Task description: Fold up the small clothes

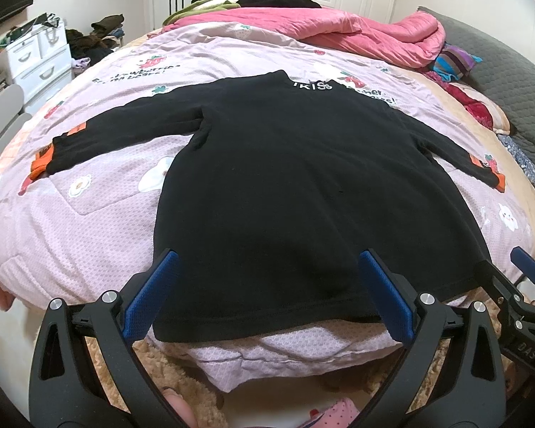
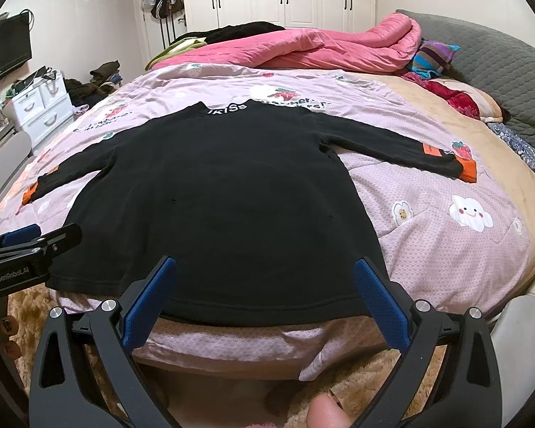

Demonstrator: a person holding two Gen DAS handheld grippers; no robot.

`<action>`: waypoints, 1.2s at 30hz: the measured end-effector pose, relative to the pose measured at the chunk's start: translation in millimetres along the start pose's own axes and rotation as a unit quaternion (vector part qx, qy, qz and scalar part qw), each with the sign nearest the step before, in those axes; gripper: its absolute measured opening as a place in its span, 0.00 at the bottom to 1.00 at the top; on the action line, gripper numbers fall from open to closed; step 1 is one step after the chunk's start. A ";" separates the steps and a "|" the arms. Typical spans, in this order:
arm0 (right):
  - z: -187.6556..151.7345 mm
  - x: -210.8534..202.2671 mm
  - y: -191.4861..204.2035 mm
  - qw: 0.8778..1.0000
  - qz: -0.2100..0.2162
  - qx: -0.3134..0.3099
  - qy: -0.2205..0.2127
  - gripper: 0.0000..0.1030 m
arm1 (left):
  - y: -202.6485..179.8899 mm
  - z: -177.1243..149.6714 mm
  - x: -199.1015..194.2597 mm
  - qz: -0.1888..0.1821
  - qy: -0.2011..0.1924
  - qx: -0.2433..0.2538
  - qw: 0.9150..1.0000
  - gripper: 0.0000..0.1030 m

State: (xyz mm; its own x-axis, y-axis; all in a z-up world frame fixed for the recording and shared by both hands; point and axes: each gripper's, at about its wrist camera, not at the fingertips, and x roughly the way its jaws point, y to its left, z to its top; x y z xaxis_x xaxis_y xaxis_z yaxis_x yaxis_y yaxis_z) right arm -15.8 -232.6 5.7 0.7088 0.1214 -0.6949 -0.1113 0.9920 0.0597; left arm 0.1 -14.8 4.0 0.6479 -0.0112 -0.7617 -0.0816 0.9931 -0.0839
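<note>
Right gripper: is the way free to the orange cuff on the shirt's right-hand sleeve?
Probably yes. The right gripper is open over the hem, and the orange cuff lies flat on the pink quilt with nothing between.

bare bedspread (image 2: 428, 249) flanks shirt (image 2: 224, 192), pink quilt (image 2: 303, 50) behind

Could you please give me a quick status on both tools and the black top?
Left tool open, right tool open, both at the hem. Black top flat on the bedspread, sleeves out, unfolded. Nothing on it.
</note>
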 end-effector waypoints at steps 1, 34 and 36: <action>0.0 0.2 0.0 1.000 0.000 -0.001 0.000 0.96 | -0.4 0.6 0.7 -0.001 0.000 0.001 1.000 0.92; 91.6 34.7 -13.6 1.000 0.002 0.013 -0.022 0.96 | -4.6 82.6 48.6 -0.031 0.004 -0.009 0.999 0.92; 97.9 36.6 -13.1 1.000 0.003 0.013 -0.025 0.96 | -5.6 89.3 51.7 -0.033 0.006 -0.009 0.999 0.92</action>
State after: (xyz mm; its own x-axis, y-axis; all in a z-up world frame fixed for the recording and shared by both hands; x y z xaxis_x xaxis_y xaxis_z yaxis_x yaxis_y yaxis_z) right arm 79.8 -237.7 49.7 0.7426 0.1289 -0.6572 -0.0985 0.9917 0.0832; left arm 101.6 -10.6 22.5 0.6435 -0.0774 -0.7616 -0.0537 0.9879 -0.1457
